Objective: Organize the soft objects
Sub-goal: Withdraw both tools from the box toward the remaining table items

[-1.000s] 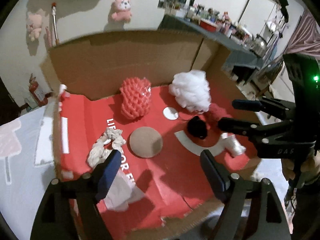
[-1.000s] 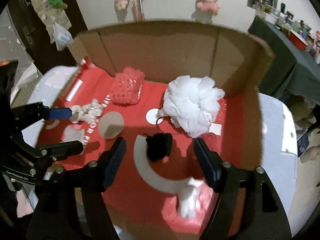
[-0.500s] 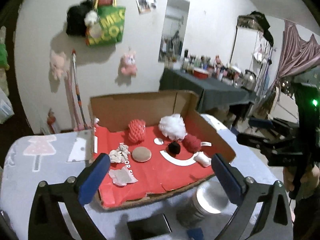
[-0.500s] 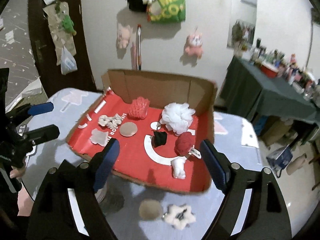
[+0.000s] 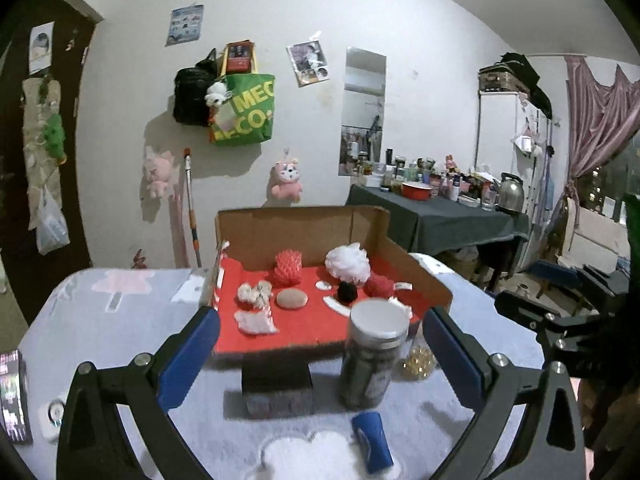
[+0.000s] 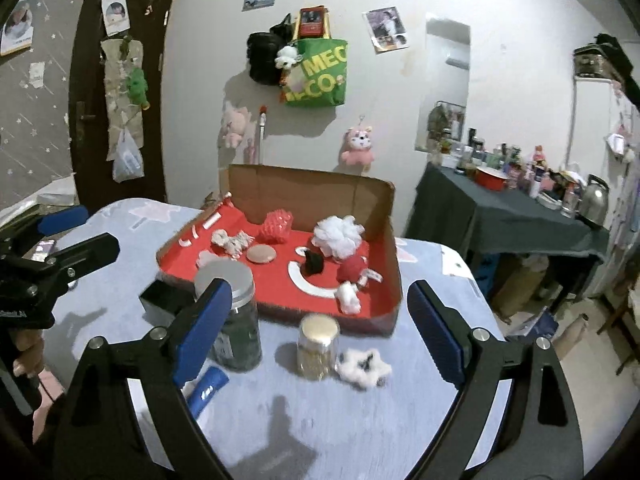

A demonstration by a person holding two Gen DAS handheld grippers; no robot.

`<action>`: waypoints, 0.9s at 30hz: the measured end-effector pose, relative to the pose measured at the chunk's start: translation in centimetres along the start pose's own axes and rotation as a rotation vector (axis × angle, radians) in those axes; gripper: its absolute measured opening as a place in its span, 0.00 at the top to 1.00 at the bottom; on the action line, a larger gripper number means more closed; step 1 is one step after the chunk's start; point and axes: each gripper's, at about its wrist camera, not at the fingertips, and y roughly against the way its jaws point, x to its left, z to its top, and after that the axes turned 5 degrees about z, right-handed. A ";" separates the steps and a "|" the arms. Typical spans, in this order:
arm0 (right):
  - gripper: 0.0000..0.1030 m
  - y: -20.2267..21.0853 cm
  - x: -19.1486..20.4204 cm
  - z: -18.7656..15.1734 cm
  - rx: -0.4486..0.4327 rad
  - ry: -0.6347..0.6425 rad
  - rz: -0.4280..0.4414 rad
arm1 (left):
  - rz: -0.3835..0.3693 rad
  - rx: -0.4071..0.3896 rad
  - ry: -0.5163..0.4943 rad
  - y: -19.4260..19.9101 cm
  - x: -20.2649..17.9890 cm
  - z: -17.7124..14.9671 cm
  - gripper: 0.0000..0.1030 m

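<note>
So the cardboard box (image 6: 384,216) sits in the middle of the table (image 6: 360,420), and everything else goes off that. Inside it, the mesh sponge (image 6: 276,227) is near the back wall, with the bath pouf (image 6: 338,236) to its right. The round pad (image 6: 261,255) lies in front of the mesh sponge, and the scrunchie (image 6: 232,240) is left of the pad. Outside the box, just in front of its front edge, stand a big lidded jar (image 6: 232,316) and, to its right, a small jar (image 6: 319,346). A fluffy clip (image 6: 362,367) lies right beside the small jar.
</note>
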 end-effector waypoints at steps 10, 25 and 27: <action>0.12 -1.9 -0.2 -6.2 0.079 -0.071 -0.018 | 0.021 0.116 -0.001 -2.1 -1.3 -5.8 0.00; 0.12 -5.6 -1.4 -11.4 0.223 -0.102 -0.013 | 0.026 0.326 0.023 -6.3 -2.3 -11.0 0.00; 0.13 -6.0 -2.0 -11.5 0.236 -0.110 0.001 | 0.028 0.343 0.020 -6.7 -2.5 -11.0 0.00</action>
